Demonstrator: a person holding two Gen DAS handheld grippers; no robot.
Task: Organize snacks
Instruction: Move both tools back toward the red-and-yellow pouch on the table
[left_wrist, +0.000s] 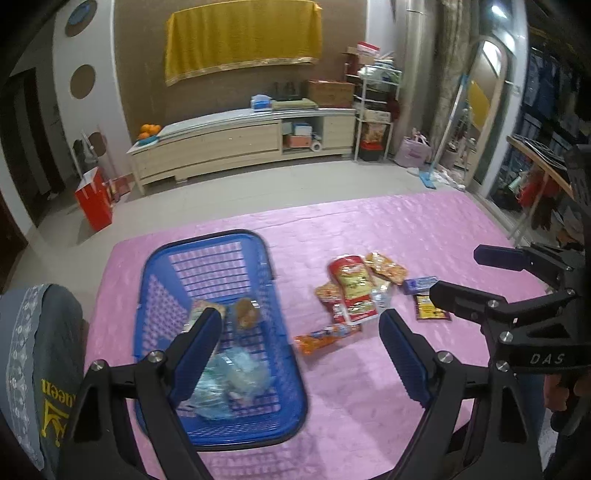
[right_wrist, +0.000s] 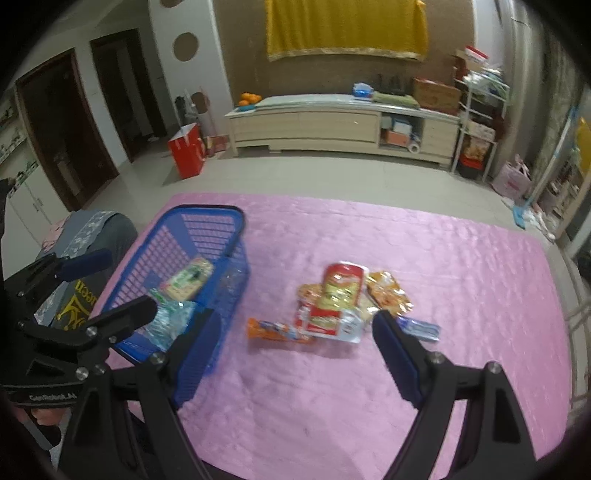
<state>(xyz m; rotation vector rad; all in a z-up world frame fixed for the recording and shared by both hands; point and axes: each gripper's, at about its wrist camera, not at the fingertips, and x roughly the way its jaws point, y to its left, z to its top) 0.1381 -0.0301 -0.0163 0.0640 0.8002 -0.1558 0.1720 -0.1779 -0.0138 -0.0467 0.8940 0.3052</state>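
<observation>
A blue plastic basket (left_wrist: 280, 347) (right_wrist: 236, 295) stands at the left of the pink table. It holds a clear wrapped pack (left_wrist: 236, 380), a brown round snack (left_wrist: 246, 313) and a green-and-beige packet (right_wrist: 188, 282). A pile of snacks lies mid-table: a red-and-yellow bag (left_wrist: 352, 286) (right_wrist: 338, 295), an orange stick pack (left_wrist: 325, 338) (right_wrist: 277, 331), an orange packet (left_wrist: 386, 267), a blue pack (left_wrist: 419, 284) and a dark sachet (left_wrist: 430, 312). My left gripper (left_wrist: 301, 328) is open and empty above the basket's right side. My right gripper (right_wrist: 295, 332) is open and empty, hovering before the snack pile.
A chair with grey clothing (left_wrist: 37, 362) stands off the table's left edge. The pink tablecloth (left_wrist: 406, 229) covers the table. Beyond it are a low cabinet (left_wrist: 240, 144), a red bag (left_wrist: 94, 203) on the floor and a shelf rack (left_wrist: 375, 110).
</observation>
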